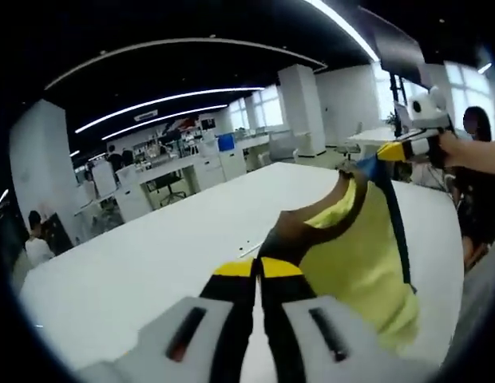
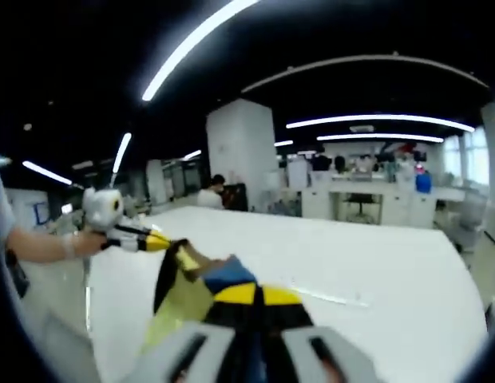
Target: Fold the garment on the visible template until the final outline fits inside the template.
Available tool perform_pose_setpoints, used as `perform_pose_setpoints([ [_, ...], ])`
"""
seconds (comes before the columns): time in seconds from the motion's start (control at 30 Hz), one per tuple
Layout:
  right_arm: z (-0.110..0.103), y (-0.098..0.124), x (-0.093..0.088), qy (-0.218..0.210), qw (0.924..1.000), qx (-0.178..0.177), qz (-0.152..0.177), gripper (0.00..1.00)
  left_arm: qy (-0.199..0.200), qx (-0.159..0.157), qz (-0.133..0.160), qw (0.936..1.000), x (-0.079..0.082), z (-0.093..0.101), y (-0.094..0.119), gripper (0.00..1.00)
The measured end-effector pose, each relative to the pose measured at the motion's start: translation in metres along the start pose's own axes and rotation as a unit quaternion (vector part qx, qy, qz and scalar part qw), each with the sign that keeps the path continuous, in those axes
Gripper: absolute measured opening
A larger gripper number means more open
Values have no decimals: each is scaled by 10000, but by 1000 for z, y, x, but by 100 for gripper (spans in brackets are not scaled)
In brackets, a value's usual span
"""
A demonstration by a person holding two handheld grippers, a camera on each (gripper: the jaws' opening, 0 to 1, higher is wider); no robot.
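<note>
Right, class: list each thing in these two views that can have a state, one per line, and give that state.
garment: yellow with dark trim, lifted off the table, held stretched between both tools.
left tool: shut on the garment's dark edge.
right tool: shut on the garment's blue-trimmed edge.
white table: flat; the garment hangs above it.
ceiling light strips: lit.

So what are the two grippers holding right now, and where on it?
Both hold the yellow garment with dark trim, lifted above the white table: left gripper on the dark trimmed edge, right gripper on a blue-edged corner.
</note>
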State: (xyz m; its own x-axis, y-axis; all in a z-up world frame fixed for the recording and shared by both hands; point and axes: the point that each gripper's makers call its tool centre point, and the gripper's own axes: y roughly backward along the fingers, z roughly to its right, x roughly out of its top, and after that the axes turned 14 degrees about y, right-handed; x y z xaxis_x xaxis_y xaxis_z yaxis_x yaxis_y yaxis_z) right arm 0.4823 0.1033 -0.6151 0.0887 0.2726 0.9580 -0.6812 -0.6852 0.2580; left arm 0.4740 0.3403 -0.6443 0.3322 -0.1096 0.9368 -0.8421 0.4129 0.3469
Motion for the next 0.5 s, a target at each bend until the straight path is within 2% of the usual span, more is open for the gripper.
perform_pose_setpoints([
  [0.07, 6, -13, -14, 12, 9998, 5, -199, 0, 191, -81, -73, 9998, -8, -3, -13, 0],
  [0.2, 18, -42, -43, -58, 9987, 44, -499, 0, 362, -29, -294, 9989, -28, -14, -44, 0],
  [0.23, 19, -45, -46, -55, 9985, 44, -538, 0, 411, -3, -383, 9984, -35, -22, -55, 0],
  [0.27, 24, -51, -58, -111, 9972, -4, -734, 0, 447, 3, -414, 9981, -39, -25, -61, 0],
  [0.3, 26, -58, -62, -85, 9972, 13, -738, 0, 489, 4, -470, 9977, -43, -28, -68, 0],
  [0.4, 35, -81, -85, -198, 9952, 42, -958, 0, 421, 124, -691, 9966, -65, -39, -90, 0],
  [0.5, 38, -100, -109, -324, 9919, 66, -1229, 0, 550, 178, -888, 9944, -85, -49, -110, 0],
])
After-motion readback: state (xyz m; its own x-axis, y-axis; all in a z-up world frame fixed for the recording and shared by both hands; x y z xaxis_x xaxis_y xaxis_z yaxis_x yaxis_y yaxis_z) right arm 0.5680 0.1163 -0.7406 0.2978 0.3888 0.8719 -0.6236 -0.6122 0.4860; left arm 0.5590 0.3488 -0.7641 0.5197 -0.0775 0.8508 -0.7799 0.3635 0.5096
